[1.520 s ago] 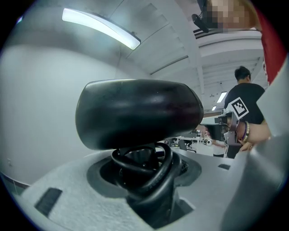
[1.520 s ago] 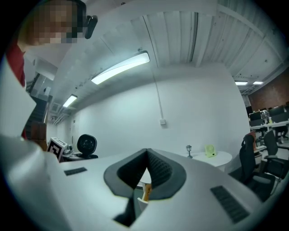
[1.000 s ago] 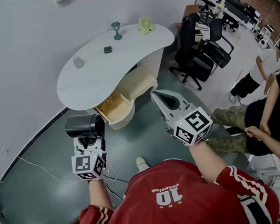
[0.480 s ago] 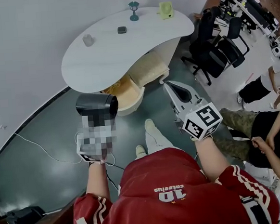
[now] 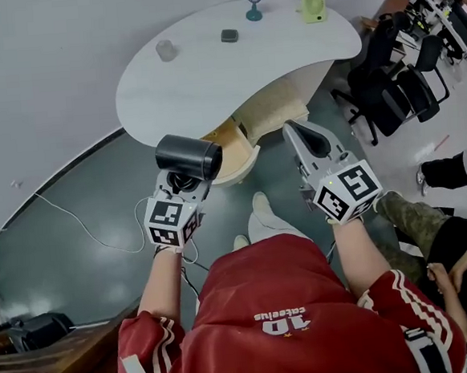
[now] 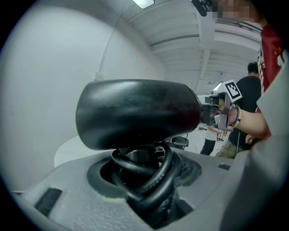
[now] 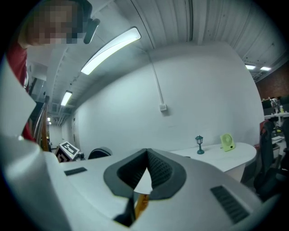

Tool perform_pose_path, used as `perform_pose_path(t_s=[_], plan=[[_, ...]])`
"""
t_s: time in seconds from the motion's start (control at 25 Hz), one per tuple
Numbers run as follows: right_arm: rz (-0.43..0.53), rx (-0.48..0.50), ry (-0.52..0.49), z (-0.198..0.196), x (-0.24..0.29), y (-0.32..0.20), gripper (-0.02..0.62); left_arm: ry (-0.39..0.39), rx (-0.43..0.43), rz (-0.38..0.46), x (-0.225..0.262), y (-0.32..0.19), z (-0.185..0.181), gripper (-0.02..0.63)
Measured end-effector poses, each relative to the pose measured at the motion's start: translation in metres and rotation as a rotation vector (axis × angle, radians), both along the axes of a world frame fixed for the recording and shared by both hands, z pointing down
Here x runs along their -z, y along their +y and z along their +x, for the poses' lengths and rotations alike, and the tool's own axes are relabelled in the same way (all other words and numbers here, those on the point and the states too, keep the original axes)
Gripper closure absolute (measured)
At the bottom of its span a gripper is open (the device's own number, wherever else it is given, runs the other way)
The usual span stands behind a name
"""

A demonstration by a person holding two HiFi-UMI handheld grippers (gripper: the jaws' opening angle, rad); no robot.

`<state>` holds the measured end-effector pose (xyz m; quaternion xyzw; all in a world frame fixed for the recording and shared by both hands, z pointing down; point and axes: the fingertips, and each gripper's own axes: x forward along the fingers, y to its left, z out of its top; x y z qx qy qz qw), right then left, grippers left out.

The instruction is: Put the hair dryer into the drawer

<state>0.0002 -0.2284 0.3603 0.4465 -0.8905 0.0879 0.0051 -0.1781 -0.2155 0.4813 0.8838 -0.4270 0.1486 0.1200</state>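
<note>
- Dryer [image 5: 188, 156]: black, barrel lying crosswise, held up in the air off the floor, just in front of the open drawer [image 5: 246, 163] and a little to its left in the head view.
- Left gripper [image 5: 182, 182]: jaws clamped on the dryer's handle, which has the black cord [image 6: 149, 176] wound around it in loops (the left gripper view shows the coils packed between the 2 jaws, with the barrel filling the space above them).
- Right gripper [image 5: 294, 133]: jaws pressed together at the tips with nothing between them; it is held in the air to the right of the drawer, pointing toward the table [image 5: 210, 87].
- Drawer: pulled out from under the table's curved front edge, pale outside and yellowish inside; whether anything lies in it cannot be made out.
- Table: white and kidney-shaped, standing against the wall. On it sit a small teal lamp [image 5: 254, 1], a green fan [image 5: 313, 6], a dark box [image 5: 229, 35] and a cup [image 5: 166, 50], all well apart from each other.
- Floor: dark green, with a thin cable [image 5: 76, 230] trailing across it at left; the person's shoe [image 5: 261, 212] stands between the 2 grippers.
- Right side: 2 black office chairs [image 5: 394, 80] stand beyond the table's end.
</note>
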Motion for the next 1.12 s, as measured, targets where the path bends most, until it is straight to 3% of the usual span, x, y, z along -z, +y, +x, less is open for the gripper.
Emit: perform_pose_path(t_s=[0.64,1.12], plan=[[-0.112,0.057,-0.032,0.012,-0.059,-0.071,0.589,-0.316,-0.178,-0.22,-0.164,-0.055,0.04,0.353],[-0.164,0.104,-0.004,0.006,-0.095,-0.097,0.589,-0.415,-0.314,-0.406,-0.261,-0.064,0.046,0.353]])
